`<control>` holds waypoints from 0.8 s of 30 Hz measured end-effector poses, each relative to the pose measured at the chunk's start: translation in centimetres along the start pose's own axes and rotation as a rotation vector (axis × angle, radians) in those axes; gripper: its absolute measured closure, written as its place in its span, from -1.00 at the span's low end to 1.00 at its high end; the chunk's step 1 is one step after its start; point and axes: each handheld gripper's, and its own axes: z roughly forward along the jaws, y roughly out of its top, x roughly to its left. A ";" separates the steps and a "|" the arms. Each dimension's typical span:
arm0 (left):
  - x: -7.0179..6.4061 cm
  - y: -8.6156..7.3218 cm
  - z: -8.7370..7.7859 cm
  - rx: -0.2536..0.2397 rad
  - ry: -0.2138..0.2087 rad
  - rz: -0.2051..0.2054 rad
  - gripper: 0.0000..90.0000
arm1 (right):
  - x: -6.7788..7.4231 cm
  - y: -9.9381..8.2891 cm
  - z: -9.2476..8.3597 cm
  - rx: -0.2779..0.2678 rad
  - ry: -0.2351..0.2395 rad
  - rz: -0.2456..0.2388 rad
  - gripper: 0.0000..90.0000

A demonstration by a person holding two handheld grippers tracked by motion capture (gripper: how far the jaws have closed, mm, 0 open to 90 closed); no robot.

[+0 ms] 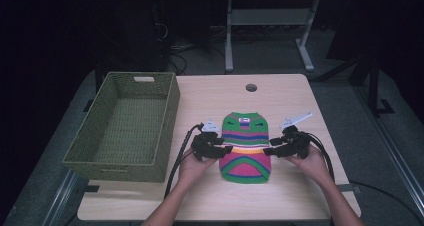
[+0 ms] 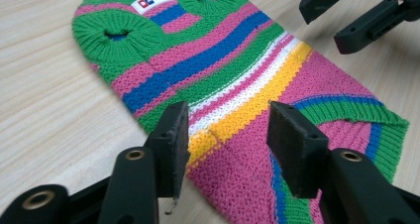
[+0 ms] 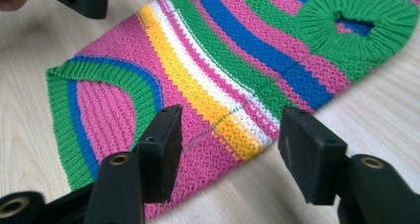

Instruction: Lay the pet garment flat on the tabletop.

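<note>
**Both tools poised at the side edges of a small knitted sweater**

A striped knitted pet-size sweater point(image 1: 245, 147) lies flat near the middle of the wooden surface point(image 1: 280, 93), ribbed sleeve holes and white label toward the far end, curved green hem toward the person. A green woven basket point(image 1: 125, 126), nothing in it, stands just beside it on the left.

Left tool point(image 2: 228, 135): jaws wide apart, nothing between them, straddling the sweater's left edge at the yellow and white stripes. Right tool point(image 3: 230, 144): jaws likewise wide apart, nothing gripped, at the opposite edge on the same stripes.

Handling, as judgement: light, soft, floppy knit; it will sag and stretch when lifted, and should not slip. Pinching both layers at the side seams looks best.
</note>
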 end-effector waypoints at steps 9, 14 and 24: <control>-0.2 -0.5 -0.5 0.007 -0.008 0.001 -0.02 | -0.1 -0.4 -0.8 0.005 -0.017 0.003 -0.15; -0.2 -0.8 -0.9 -0.003 -0.003 -0.002 -0.08 | 0.1 -0.5 -1.1 0.007 -0.014 0.000 -0.18; -0.5 -1.3 -1.9 -0.002 -0.005 0.008 -0.15 | 0.8 -0.8 -2.0 -0.012 -0.016 -0.020 -0.22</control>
